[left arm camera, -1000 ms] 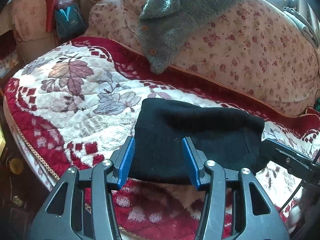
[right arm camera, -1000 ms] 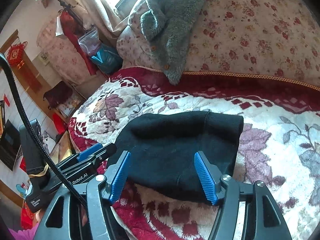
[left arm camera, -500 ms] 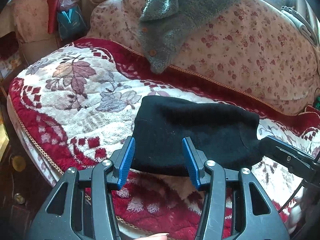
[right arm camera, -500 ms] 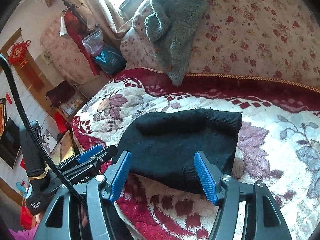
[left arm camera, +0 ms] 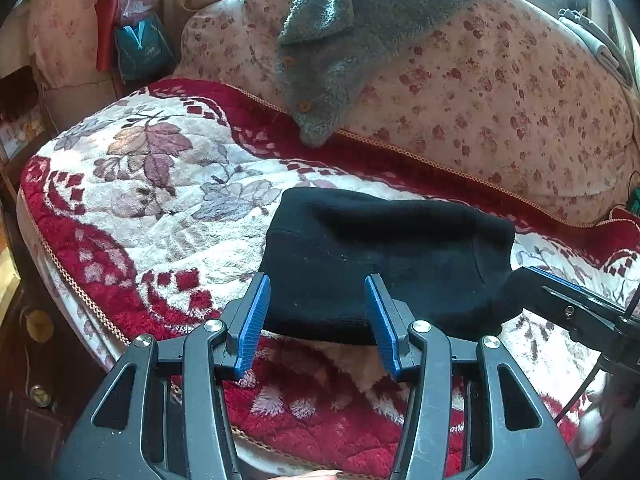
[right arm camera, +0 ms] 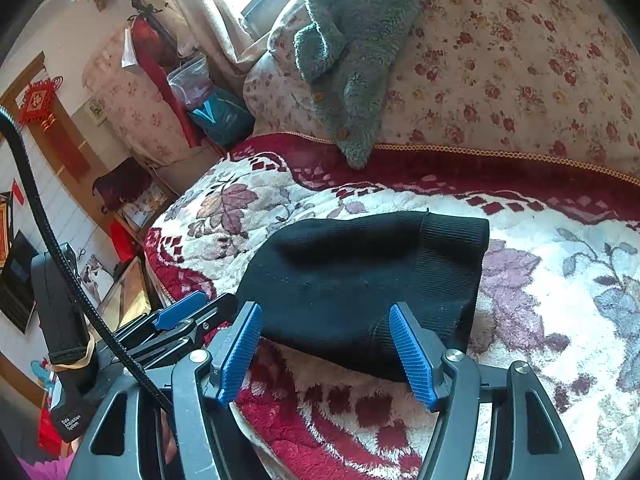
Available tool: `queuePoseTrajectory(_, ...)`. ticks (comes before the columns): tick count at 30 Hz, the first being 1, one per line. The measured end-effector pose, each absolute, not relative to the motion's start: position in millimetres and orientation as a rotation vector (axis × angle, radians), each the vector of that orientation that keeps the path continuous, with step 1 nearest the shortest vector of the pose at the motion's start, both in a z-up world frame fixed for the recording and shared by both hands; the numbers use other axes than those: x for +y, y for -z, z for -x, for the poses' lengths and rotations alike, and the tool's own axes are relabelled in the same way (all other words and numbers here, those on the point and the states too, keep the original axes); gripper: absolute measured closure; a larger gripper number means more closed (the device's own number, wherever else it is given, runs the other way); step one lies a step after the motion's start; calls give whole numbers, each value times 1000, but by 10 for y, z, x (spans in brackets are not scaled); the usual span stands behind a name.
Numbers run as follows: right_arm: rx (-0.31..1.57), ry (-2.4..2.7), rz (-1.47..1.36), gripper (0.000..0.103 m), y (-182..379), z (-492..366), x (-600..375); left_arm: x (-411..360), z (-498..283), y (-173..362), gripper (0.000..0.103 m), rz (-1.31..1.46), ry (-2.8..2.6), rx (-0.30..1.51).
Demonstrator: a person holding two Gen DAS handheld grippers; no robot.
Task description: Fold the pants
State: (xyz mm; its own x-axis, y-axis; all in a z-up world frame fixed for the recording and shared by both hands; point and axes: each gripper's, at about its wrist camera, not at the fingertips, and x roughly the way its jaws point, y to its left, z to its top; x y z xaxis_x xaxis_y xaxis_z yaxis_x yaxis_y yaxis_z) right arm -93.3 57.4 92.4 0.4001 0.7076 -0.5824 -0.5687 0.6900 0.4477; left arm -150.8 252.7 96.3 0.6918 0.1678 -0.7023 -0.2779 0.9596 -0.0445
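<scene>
Sunlit from a window behind it, a sofa fills both views, its seat covered by a plush red-and-cream blanket with a leaf pattern (left arm camera: 160,200), and its backrest by a cream cushion cover with small red flowers (left arm camera: 500,92). Over the top of that backrest hangs a grey fleecy garment with brown buttons (left arm camera: 340,48), its lowest tip reaching the red border at the rear edge of the seat.

On the blanket, toward the front edge of the seat, lie the black knitted pants (left arm camera: 380,264), folded into a compact, thick bundle. In the right wrist view the ribbed band of the bundle faces the right side, and the near edge of the bundle lifts a little off the pile.

Near that front edge, the left gripper (left arm camera: 318,320) has its blue ribbed fingers (left arm camera: 254,324) set wide apart, with nothing pressed between them; the left end of the bundle shows in the gap. Beside it, the right gripper (right arm camera: 326,354) also stands wide, its blue fingers (right arm camera: 412,356) framing the bundle's near edge without closing on the cloth. Whether any fingertip brushes the fabric cannot be told. Each gripper shows at the side of the other's view.
</scene>
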Motion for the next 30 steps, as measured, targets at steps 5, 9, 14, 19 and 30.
queuePoseTrajectory(5,838,-806,-186,38,-902,924,568,2525,1507,-961,55,151,-251,769)
queuePoseTrajectory(9,835,-808,-192,38,-908,914,553,2515,1497,-953,55,151,-248,771)
queuePoseTrajectory(14,830,-810,-197,38,-920,904,550,2514,1492,-954,55,149,-248,771)
queuePoseTrajectory(19,834,-811,-194,38,-917,904,558,2514,1488,-957,55,149,-248,771)
queuePoseTrajectory(30,839,-814,-181,38,-912,907,592,2524,1481,-958,55,148,-247,773)
